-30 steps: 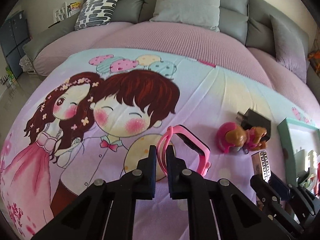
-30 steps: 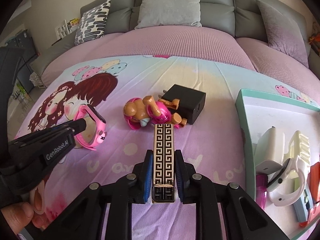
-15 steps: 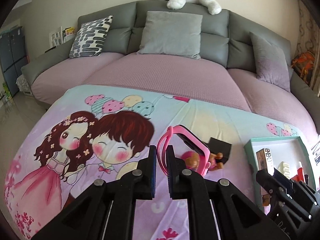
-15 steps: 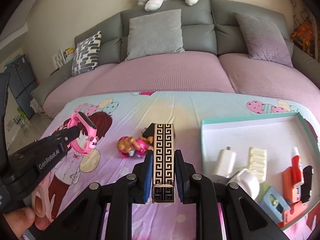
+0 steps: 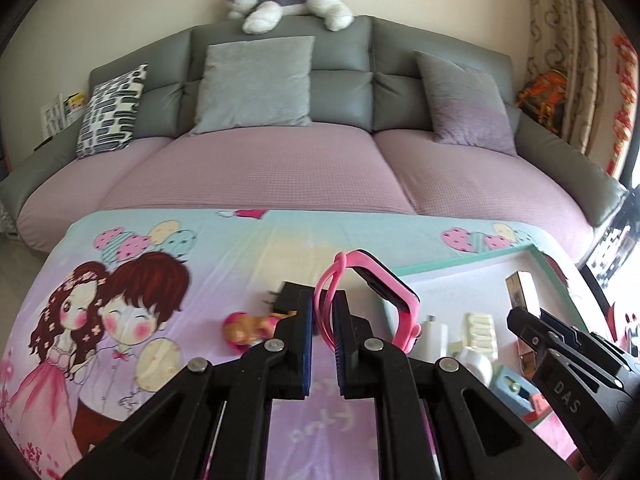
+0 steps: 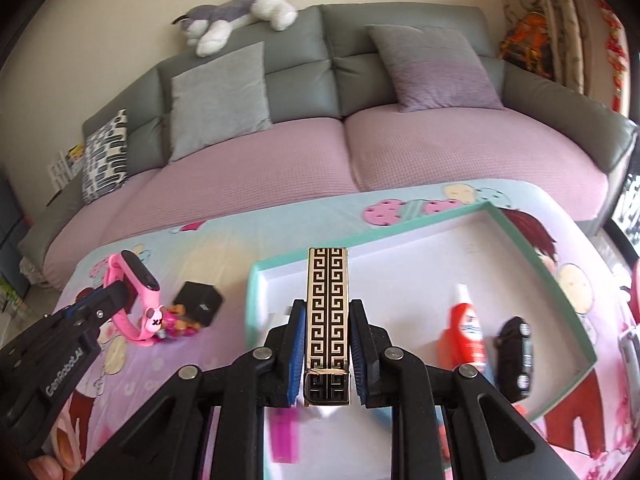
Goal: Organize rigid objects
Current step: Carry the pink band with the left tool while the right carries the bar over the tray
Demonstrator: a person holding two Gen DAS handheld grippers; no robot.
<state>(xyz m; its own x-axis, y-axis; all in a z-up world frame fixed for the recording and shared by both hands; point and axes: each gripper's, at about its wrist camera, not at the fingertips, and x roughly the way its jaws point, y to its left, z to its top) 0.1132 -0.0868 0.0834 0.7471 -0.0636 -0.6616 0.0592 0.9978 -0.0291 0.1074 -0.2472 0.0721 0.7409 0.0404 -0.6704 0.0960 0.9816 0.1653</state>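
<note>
Right gripper point(image 6: 327, 354) is clamped on the Greek-key patterned box point(image 6: 327, 312), hovering over the teal tray point(image 6: 568, 288). Left gripper point(image 5: 322, 340) pinches the pink smartwatch point(image 5: 376, 300) strap left of the tray; that thin strap could slip.

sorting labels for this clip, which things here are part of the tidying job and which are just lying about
Part of the job: pink watch in the left gripper; patterned box in the right gripper; teal tray; black adapter and toy figure on the sheet.

Lying about: plush husky, grey cushion, patterned pillow.
</note>
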